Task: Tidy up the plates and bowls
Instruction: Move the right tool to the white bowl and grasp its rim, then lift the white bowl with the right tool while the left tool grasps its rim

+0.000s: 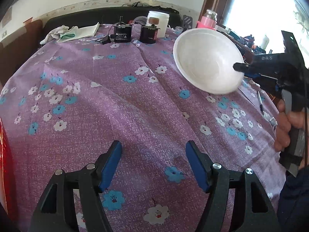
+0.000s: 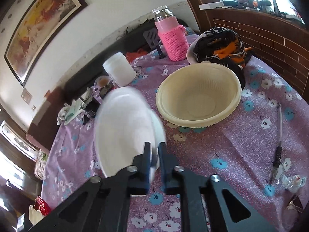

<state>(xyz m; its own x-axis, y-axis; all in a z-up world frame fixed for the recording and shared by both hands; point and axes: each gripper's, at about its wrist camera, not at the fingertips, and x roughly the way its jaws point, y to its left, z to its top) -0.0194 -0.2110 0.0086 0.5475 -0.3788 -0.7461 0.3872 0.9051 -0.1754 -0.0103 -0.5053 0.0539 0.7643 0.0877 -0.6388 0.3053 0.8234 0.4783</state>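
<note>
A white bowl hangs tilted in the air above the purple flowered tablecloth. My right gripper comes in from the right, held by a hand, and is shut on the bowl's rim. In the right wrist view the white bowl is blurred, and its rim is pinched between the two fingers of the right gripper. A cream ribbed basin stands empty on the cloth just beyond and to the right. My left gripper is open low over bare cloth, with nothing between its blue pads.
At the table's far edge stand a white jar, two black motors and gloves. A pink-sleeved bottle and a patterned cloth bundle sit behind the basin. A pen lies to the right.
</note>
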